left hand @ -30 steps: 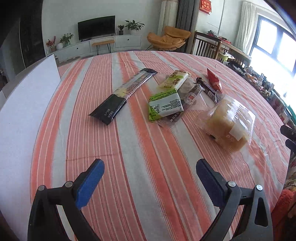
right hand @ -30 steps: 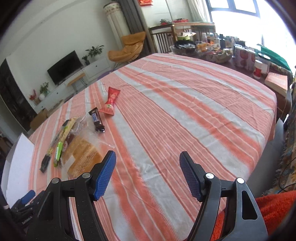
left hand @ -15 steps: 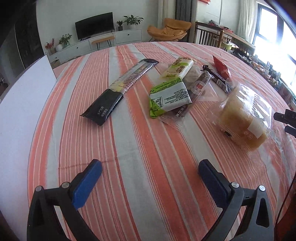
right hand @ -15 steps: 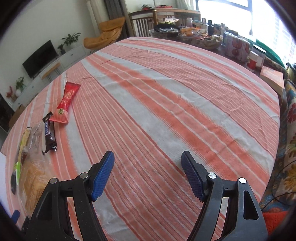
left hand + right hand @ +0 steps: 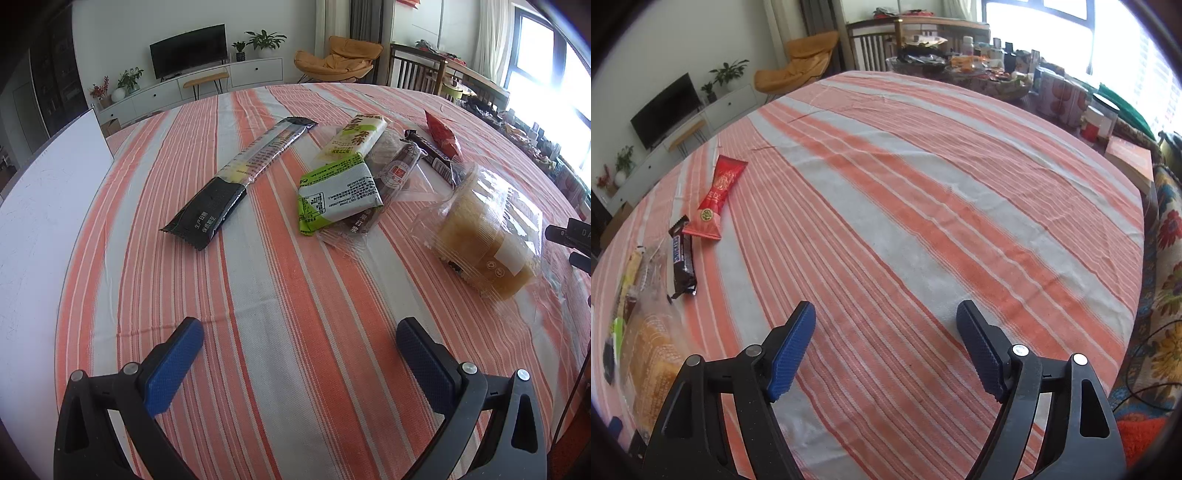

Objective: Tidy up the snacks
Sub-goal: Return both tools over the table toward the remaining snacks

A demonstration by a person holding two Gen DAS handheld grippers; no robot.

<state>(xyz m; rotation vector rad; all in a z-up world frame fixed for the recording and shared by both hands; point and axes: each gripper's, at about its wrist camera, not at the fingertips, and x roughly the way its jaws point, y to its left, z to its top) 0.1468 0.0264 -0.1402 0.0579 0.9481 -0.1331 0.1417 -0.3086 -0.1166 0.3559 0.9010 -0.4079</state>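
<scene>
Several wrapped snacks lie in a loose cluster on the orange-and-grey striped tablecloth (image 5: 295, 369). Farthest to the left of the group is a long black packet (image 5: 240, 181) with a clear middle window; white Chinese characters run along its near black end. Beside it sits a green-and-white packet (image 5: 338, 194) showing a panel of small print and a barcode, too fine to read. It overlaps a clear-wrapped brown bar (image 5: 397, 173) bearing a red square seal. Behind these is a pale yellow packet (image 5: 352, 140) with large green Chinese characters and a printed run of digits. Near the brown bar lies a dark Snickers bar (image 5: 681, 256), its name readable in the right wrist view, and just beyond it a red sachet (image 5: 716, 199) with gold print and a round emblem, its near end close to the bar's end. Nearest the right side is a clear bag of sliced yellow bread (image 5: 484, 236) carrying a pale label.

Both grippers hover above bare cloth and hold nothing. The left gripper (image 5: 299, 350) has its blue-padded fingers spread wide, short of the cluster. The right gripper (image 5: 886, 332) is likewise spread wide, with the snacks well off to its left.
</scene>
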